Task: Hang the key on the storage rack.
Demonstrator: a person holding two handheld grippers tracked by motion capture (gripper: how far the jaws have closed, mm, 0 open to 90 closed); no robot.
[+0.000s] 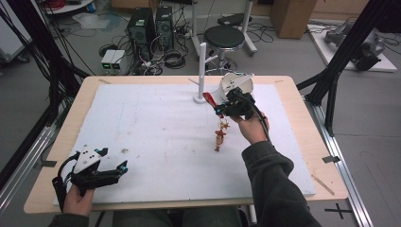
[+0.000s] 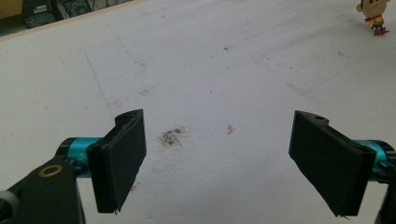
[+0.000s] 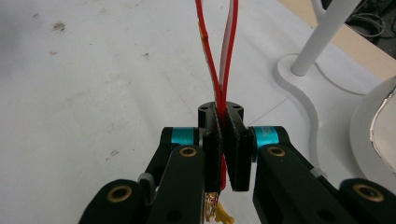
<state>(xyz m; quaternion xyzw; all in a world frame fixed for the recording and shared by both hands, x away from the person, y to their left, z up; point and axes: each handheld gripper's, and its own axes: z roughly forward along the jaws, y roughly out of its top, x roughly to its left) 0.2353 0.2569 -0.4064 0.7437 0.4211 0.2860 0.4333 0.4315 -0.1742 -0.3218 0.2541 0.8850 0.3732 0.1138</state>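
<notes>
1. Right gripper [image 1: 220, 108] is up off the bench [image 1: 293, 85], just right of the white stand [image 1: 202, 71] at the far edge of the white mat [image 1: 156, 127].
2. Its fingers [image 3: 236, 140] are clamped tight on a red ribbon [image 3: 219, 56]. In the right gripper view the loop of it sticks out past the tips, toward the stand's base.
3. Hanging off that ribbon under the gripper is a string of little ornaments [image 1: 220, 135]. It dangles nearer than the stand and a bit right of it; can't tell if the bottom one touches the mat.
4. Left gripper [image 1: 113, 171] is way off from the stand, at the near left corner of the mat, held low.
5. Its fingers [image 2: 119, 158] are spread wide with nothing between them, just stained mat below.
6. A white bowl-ish thing [image 1: 231, 82] sits right of the stand, partly behind the right gripper.
</notes>
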